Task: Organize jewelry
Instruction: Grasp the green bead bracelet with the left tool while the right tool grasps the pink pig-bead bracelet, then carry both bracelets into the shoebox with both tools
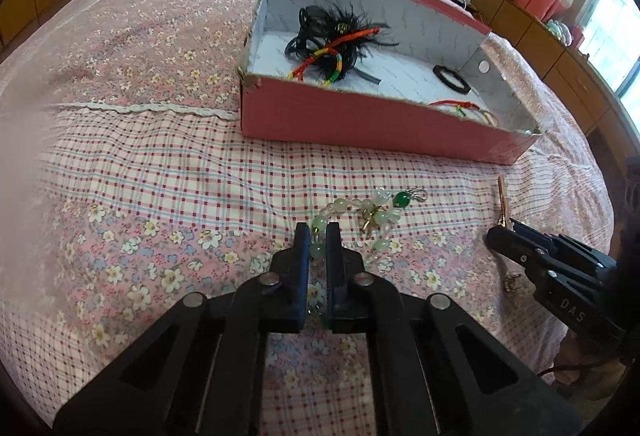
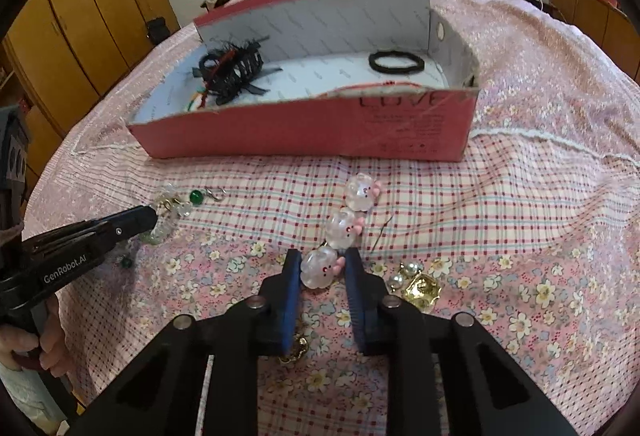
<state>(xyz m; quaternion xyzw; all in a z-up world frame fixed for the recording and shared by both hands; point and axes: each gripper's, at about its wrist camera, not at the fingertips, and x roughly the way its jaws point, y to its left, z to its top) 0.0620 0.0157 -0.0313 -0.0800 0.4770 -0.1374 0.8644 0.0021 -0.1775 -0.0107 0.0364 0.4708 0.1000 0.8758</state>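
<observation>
A pale green and clear bead bracelet (image 1: 384,214) lies on the pink floral bedspread in front of a red shoebox (image 1: 360,124). My left gripper (image 1: 318,232) is shut on the near end of the bracelet, with beads showing between its blue pads. In the right wrist view, a string of clear beads with pink pig faces (image 2: 358,192) runs toward the shoebox (image 2: 280,132). My right gripper (image 2: 323,256) is shut on the nearest bead of that string. Each gripper also shows in the other's view: the left gripper (image 2: 150,216) and the right gripper (image 1: 496,236).
The box holds a black feathered hair clip (image 1: 332,32), coloured cords (image 1: 320,60) and a black hair tie (image 2: 396,61). Gold ornaments (image 2: 420,288) lie right of my right gripper, and a rose-gold clip (image 1: 502,200) lies nearby. A hand (image 2: 24,348) holds the left gripper.
</observation>
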